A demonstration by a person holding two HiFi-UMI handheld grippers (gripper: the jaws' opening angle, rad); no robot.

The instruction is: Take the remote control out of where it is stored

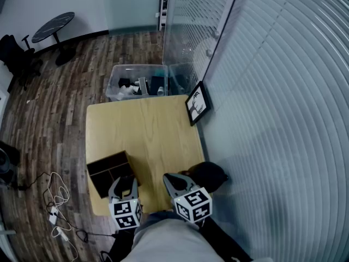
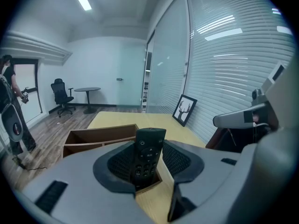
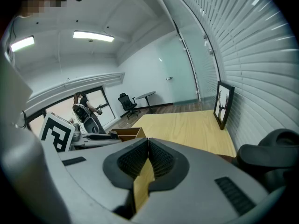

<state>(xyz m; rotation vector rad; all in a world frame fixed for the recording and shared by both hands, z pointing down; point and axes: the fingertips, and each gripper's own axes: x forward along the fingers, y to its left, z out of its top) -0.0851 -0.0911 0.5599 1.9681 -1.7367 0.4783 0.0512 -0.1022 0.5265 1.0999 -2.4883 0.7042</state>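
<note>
**Remote control clamped by left gripper, at the box**

The remote control [image 2: 148, 149] is held upright between the pads of the left gripper [image 2: 148, 157], buttons facing the camera. Its lower end is hidden by the jaws, so it cannot be told whether it is clear of the brown compartment box [image 1: 108, 169]. The box is seen at the near left corner of the table [image 1: 155, 130]. The right gripper [image 3: 147, 157] is closed on nothing, beside the left over the near edge.
</note>
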